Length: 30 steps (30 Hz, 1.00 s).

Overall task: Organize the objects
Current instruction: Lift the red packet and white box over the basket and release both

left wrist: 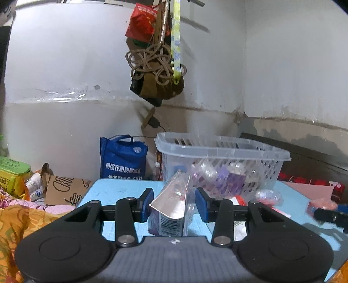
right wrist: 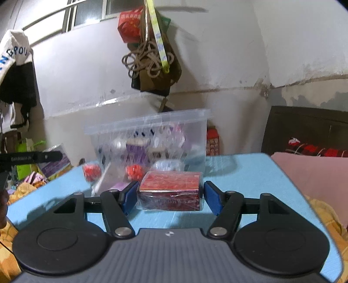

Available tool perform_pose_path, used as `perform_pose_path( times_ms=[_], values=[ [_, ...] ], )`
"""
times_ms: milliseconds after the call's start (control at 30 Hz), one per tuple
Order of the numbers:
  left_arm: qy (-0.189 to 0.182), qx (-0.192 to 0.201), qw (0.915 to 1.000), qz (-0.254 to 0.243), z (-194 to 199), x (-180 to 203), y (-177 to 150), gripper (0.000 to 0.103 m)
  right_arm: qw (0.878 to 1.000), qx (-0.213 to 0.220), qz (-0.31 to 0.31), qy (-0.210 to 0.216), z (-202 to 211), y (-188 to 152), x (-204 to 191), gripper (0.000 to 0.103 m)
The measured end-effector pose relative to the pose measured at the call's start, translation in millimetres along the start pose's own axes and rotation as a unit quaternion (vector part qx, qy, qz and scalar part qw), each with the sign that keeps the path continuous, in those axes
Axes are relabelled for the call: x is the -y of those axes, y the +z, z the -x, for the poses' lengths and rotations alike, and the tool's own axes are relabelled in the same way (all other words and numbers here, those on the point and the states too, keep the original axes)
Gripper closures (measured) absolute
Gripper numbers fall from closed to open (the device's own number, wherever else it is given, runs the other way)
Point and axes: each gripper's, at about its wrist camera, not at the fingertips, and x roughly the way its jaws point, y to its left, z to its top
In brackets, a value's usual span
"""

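A: What does the room look like?
B: Whitewashed walls (left wrist: 65, 54), stained and peeling along a crack line low down, meeting in a far right corner.
A: Any window?
B: One window (right wrist: 87, 13) high on the left, seen from the right wrist view.
A: Furniture?
B: A light blue counter (right wrist: 239, 174) up close, a dark wooden headboard (right wrist: 304, 128) far right, and a bundle of bags and coiled rope (left wrist: 152, 61) hanging on the wall. A blue tote bag (left wrist: 122, 156) stands below.

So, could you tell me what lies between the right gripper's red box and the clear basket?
In the right wrist view, two red wrapped sweets lie between the red box and basket.
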Motion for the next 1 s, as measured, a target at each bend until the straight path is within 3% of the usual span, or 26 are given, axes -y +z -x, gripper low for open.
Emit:
perform_pose_path(
  times_ms=[433,667,800,867,900,967,1000],
  values=[
    [-0.042,0.046,0.9981,0.0,5.6,18.1,69.0,0.057,0.997,0.073,0.022,0.006,3.6,71.0,-4.1,0.036],
    [-0.051,0.038,0.9978,-0.019,-46.1,47.8,124.5,0.057,0.994,0.087,0.051,0.031,-48.7,127.1,-19.6,0.036],
    [-0.045,-0.002,0.9989,-0.007,-93.4,55.2,140.8,0.057,0.993,0.078,0.082,0.036,-93.0,145.7,-25.2,0.036],
    [-0.05,-0.025,0.9985,0.002,-114.0,54.5,141.6,0.055,0.994,0.059,0.088,0.025,-114.9,147.4,-24.5,0.032],
    [-0.043,-0.035,0.9984,0.005,-125.4,54.9,140.3,0.046,0.995,0.047,0.085,0.027,-122.9,147.2,-22.9,0.029],
    [-0.035,-0.065,0.9973,-0.001,-145.6,55.6,133.2,0.027,0.996,0.038,0.081,0.016,-134.9,141.8,-22.5,0.0],
    [-0.04,-0.086,0.9955,0.0,-155.4,54.4,127.3,0.027,0.995,0.033,0.091,0.003,-136.9,138.6,-24.5,0.0]
  ],
)
